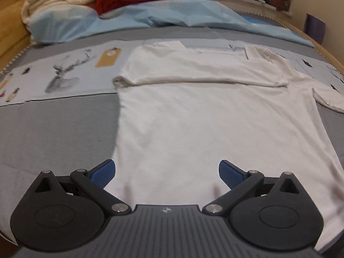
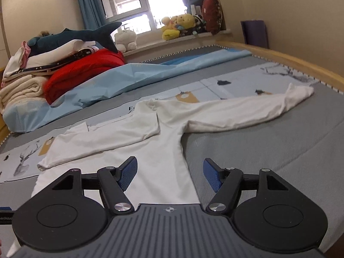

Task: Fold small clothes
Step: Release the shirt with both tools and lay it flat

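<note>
A white long-sleeved top (image 1: 210, 116) lies flat on the grey bed. Its left sleeve (image 1: 193, 71) is folded across the chest. In the right wrist view the top (image 2: 159, 150) shows with its right sleeve (image 2: 243, 109) stretched out to the right. My left gripper (image 1: 167, 173) is open and empty, low over the top's lower left part near the hem. My right gripper (image 2: 169, 173) is open and empty, over the top's right side edge below the armpit.
A light blue sheet (image 2: 120, 79), a red blanket (image 2: 81, 71) and a stack of cream blankets (image 2: 19, 90) with a plush shark (image 2: 86, 36) lie at the far end. Printed cloth (image 1: 60, 75) lies under the top. A wooden bed rail (image 2: 301, 64) runs along the right.
</note>
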`<state>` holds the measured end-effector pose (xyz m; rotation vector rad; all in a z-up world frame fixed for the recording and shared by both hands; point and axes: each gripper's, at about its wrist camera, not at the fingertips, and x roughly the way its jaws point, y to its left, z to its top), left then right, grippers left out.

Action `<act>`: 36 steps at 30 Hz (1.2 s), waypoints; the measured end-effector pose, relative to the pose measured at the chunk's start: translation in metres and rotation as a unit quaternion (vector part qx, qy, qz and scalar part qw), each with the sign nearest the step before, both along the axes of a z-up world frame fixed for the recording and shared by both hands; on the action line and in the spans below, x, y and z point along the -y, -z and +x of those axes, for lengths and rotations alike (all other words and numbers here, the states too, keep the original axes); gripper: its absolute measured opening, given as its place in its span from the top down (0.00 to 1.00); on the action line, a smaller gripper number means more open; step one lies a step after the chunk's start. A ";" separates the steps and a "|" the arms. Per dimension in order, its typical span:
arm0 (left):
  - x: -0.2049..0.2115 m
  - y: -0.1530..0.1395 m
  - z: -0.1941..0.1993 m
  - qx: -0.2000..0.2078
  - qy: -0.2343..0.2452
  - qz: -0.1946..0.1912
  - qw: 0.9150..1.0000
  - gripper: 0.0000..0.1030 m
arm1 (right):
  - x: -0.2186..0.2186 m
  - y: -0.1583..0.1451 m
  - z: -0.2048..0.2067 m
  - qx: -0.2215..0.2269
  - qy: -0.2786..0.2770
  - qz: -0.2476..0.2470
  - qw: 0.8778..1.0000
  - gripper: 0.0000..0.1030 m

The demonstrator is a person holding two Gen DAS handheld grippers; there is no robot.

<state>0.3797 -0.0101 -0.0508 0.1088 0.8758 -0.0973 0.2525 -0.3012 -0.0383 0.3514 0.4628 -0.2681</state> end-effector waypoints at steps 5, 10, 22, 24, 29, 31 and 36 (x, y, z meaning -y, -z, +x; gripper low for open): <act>0.000 -0.002 0.007 0.010 -0.011 0.001 1.000 0.00 | 0.002 0.002 0.008 -0.012 -0.011 -0.003 1.000 0.33; -0.005 0.003 0.016 -0.015 -0.016 -0.015 1.000 0.00 | 0.002 0.004 0.017 -0.025 -0.019 -0.003 0.999 0.33; -0.003 0.003 0.016 -0.014 -0.009 -0.012 1.000 0.00 | 0.010 0.007 0.023 -0.042 -0.007 0.018 0.999 0.33; -0.002 0.002 0.015 -0.010 -0.009 -0.009 1.000 0.00 | 0.010 0.007 0.023 -0.044 -0.004 0.018 0.999 0.33; -0.003 0.005 0.016 -0.013 -0.012 -0.005 1.000 0.00 | 0.016 0.008 0.024 -0.044 0.008 0.031 0.999 0.33; -0.004 0.005 0.017 -0.014 -0.015 -0.004 1.000 0.00 | 0.023 0.009 0.024 -0.046 0.017 0.042 0.998 0.33; -0.012 0.002 0.029 -0.008 -0.023 0.007 1.000 0.00 | 0.049 0.013 0.024 -0.049 0.055 0.078 0.994 0.33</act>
